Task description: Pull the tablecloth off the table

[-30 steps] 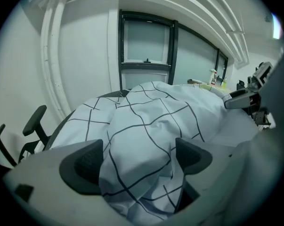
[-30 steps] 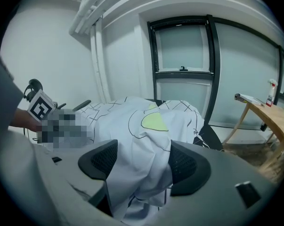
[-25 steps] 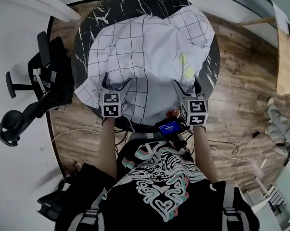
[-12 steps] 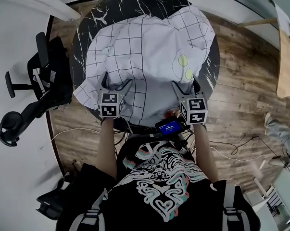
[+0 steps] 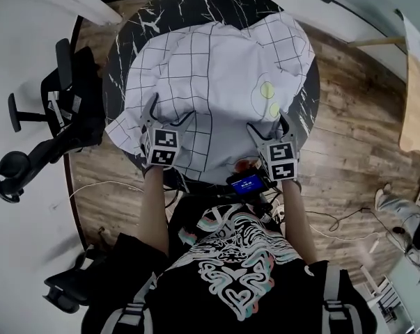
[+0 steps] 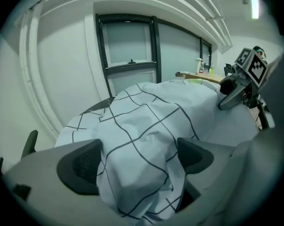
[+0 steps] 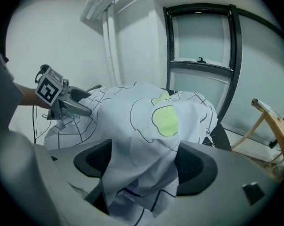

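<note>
Black marble counter (image 5: 216, 2) carries a checked tablecloth (image 5: 210, 68); left tongs (image 5: 171, 108) gape around its bunched edge, right tongs (image 5: 267, 122) opening around it.

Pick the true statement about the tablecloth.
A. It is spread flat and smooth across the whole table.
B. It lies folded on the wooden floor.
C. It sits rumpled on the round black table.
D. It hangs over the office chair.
C: the white checked tablecloth is bunched up on the round black table, with bare dark tabletop showing along the far and left edges.
</note>
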